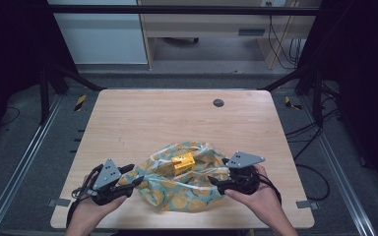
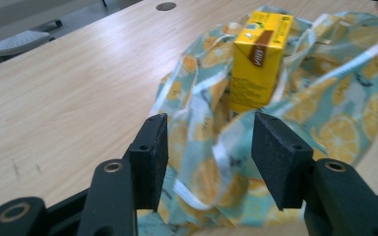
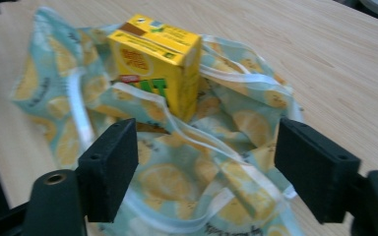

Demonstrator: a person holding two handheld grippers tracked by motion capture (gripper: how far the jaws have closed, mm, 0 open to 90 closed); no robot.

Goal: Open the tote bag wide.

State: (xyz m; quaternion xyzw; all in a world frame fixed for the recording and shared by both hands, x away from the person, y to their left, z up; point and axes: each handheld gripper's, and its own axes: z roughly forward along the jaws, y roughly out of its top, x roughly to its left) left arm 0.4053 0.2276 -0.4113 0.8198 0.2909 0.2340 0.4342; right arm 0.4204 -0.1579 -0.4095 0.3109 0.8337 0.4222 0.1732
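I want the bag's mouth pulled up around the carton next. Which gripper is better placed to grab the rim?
Probably left. The left gripper has the bag rim's white edging between its open jaws, just before the yellow carton. The right gripper, also open, is over looser folds.

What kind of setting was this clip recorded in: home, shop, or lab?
Most likely a lab or office recording rig. A bare wooden table stands inside a dark metal frame, with loose cables on the grey floor and plain office furniture behind.
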